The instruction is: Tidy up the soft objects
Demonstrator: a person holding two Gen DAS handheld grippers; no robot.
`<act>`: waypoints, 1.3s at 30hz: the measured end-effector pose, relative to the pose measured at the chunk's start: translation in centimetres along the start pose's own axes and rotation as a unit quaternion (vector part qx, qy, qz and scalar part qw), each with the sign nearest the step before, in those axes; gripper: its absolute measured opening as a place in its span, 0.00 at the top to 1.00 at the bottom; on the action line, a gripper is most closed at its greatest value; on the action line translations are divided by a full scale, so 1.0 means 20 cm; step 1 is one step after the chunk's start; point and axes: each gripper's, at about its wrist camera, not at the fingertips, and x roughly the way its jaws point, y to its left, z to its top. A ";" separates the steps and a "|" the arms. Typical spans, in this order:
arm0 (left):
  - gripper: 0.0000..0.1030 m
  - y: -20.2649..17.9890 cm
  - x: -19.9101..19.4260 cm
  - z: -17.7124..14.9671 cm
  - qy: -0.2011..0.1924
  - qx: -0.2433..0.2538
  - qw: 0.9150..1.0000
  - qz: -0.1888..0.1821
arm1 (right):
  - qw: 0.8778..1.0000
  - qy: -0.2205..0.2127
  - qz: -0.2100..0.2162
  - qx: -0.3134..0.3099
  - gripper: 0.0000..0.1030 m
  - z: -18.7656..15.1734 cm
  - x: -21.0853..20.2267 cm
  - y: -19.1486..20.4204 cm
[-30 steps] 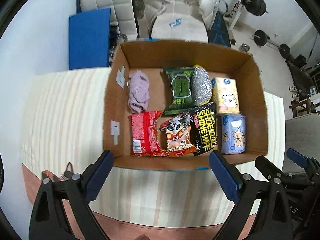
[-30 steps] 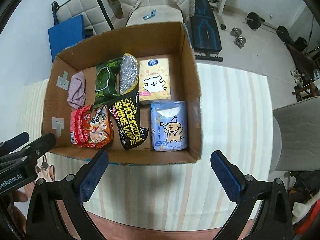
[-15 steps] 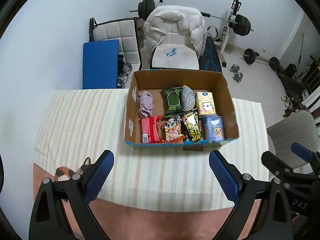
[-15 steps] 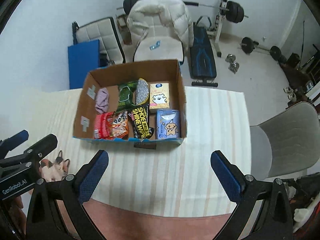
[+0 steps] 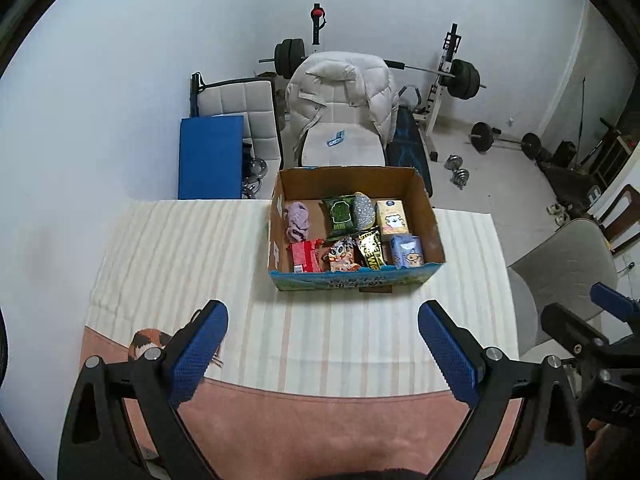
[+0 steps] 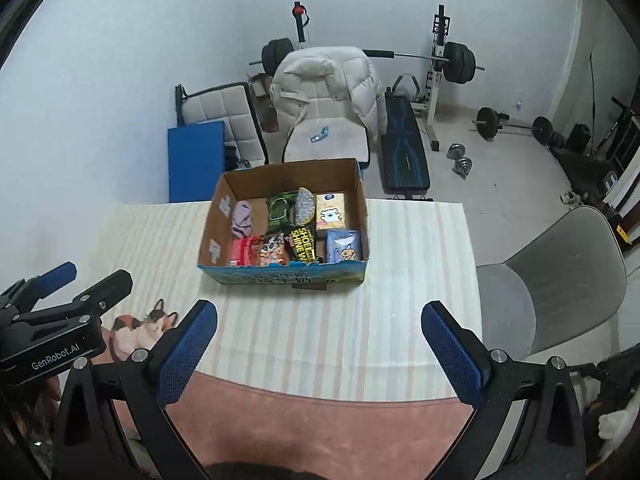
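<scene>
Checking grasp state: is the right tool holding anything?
No, the right tool is open and empty above the striped tablecloth.

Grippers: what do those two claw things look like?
Both grippers, left and right, look alike. Each has two black, triangle-shaped fingers with cut-out holes, silver bolts and bumpy blue pads. Seen from the right wrist view, the left one's black body has white lettering reading GenRobot.AI. No cables or sleeves are visible.
</scene>
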 end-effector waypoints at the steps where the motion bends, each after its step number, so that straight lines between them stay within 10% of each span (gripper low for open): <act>1: 0.05 0.00 -0.03 -0.01 -0.002 -0.002 1.000 -0.002 | 1.000 -0.002 0.001 -0.001 0.00 -0.01 -0.02 0.00; 39: 0.05 -0.04 -0.31 -0.09 -0.061 0.003 0.998 -0.004 | 0.997 -0.070 -0.042 0.008 0.00 -0.08 -0.40 -0.02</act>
